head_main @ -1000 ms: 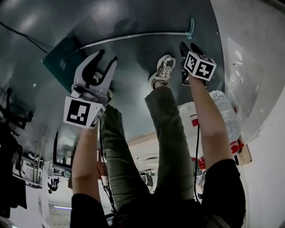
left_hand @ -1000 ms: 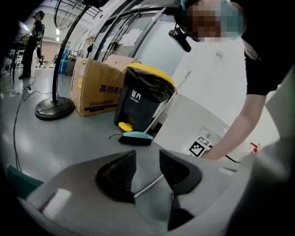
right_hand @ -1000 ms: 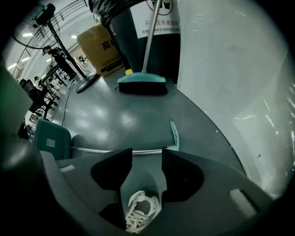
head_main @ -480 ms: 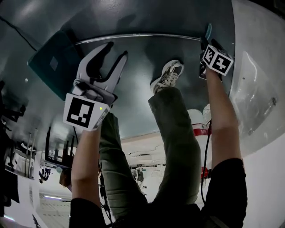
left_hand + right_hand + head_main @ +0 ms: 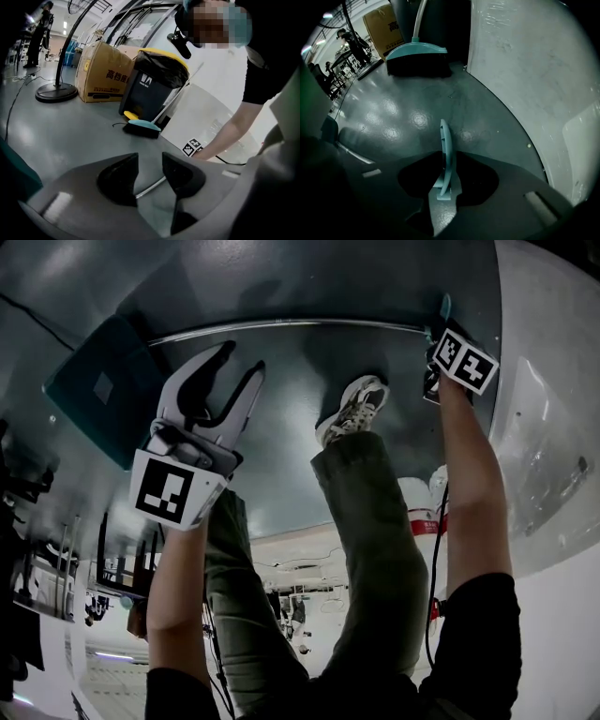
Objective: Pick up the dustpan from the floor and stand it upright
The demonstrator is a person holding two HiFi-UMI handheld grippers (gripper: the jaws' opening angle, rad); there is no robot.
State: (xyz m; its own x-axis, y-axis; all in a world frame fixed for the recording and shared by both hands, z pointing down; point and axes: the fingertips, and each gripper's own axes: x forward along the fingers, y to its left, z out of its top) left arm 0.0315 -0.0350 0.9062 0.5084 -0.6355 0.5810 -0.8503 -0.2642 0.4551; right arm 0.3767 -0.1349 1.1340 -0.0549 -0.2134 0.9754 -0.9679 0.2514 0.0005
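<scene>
Glossy dark-grey surface point(image 5: 281, 277) fills the head view. The dustpan point(image 5: 94, 390) lies flat on it, teal plastic pan at left, thin metal handle point(image 5: 281, 324) running right. Our left tongs point(image 5: 236, 362) hover near the pan; our right tongs point(image 5: 436, 334) sit at the handle's far end. The left gripper view shows those tongs apart and empty, with the rod beyond them. The right gripper view shows the tongs clamped on the ribbed, curved teal grip point(image 5: 446, 154). We judge a slow lift there best, pivoting on the pan's edge, with the left steadying the slippery rod.
</scene>
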